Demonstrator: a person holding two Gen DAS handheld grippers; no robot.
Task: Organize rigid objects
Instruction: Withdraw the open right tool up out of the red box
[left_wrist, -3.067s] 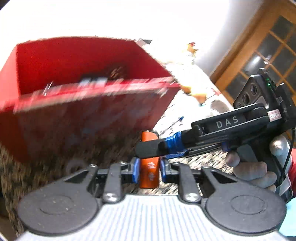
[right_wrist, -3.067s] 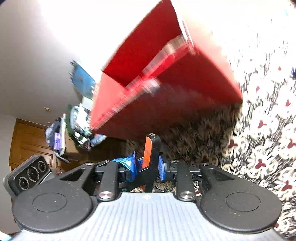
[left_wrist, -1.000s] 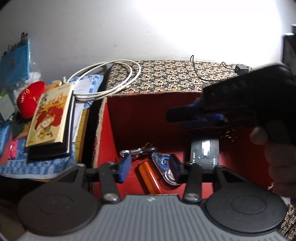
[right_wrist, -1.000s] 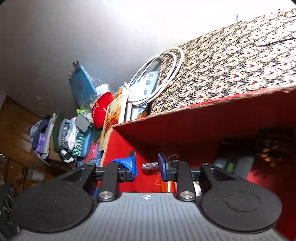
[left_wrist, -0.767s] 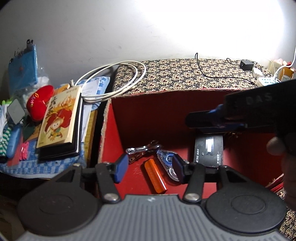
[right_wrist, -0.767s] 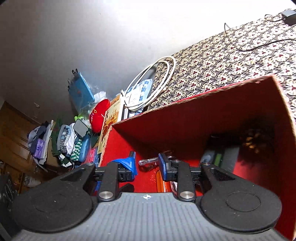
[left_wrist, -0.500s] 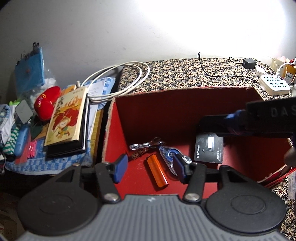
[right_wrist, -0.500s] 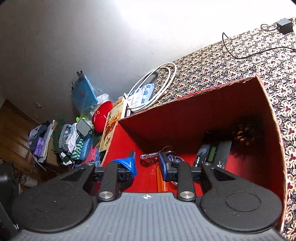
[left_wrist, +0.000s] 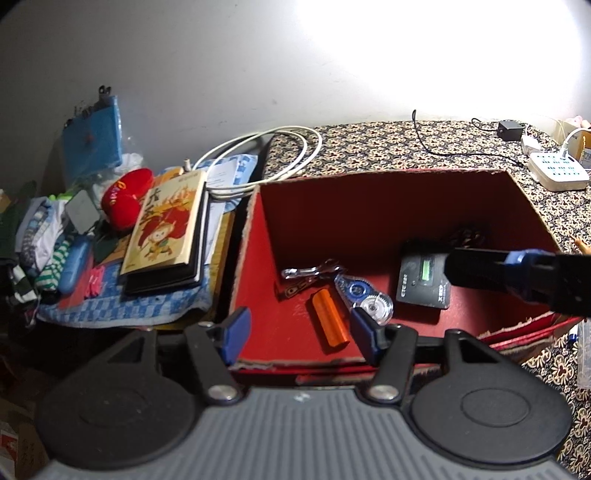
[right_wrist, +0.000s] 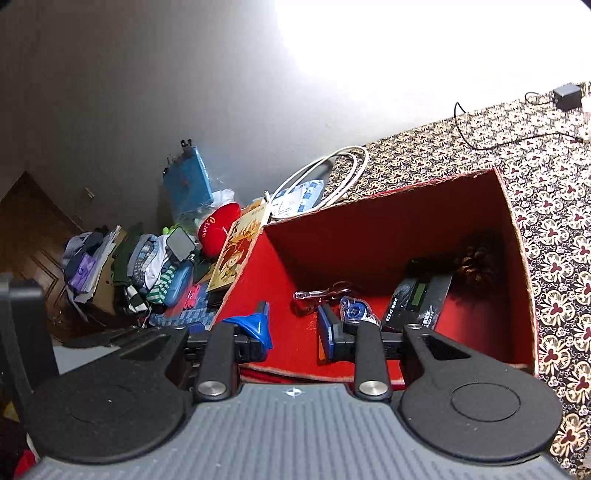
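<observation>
An open red box (left_wrist: 369, 175) stands on the patterned cloth. On its floor lie an orange cylinder (left_wrist: 330, 321), a key ring (left_wrist: 310, 273), a correction tape (left_wrist: 364, 295), a black ETC device (left_wrist: 424, 280) and a pinecone (left_wrist: 467, 236). My left gripper (left_wrist: 299, 328) hovers over the box's near edge; its jaws are opening, with nothing between them. My right gripper (right_wrist: 293, 325) hangs above the same edge of the red box (right_wrist: 369, 229), a narrow empty gap between its pads. It enters the left wrist view as the right gripper (left_wrist: 454, 271).
Left of the box sit a picture book (left_wrist: 166, 229), a red pouch (left_wrist: 125, 199), a coiled white cable (left_wrist: 266, 155) and a heap of clothes (left_wrist: 40, 236). A white power strip (left_wrist: 557, 170) and a black cable (left_wrist: 461, 147) lie on the cloth behind.
Three seconds ago both grippers held the orange cylinder outside the box; it now lies inside. Over the last second both grippers drew back and up, and the left jaws widened.
</observation>
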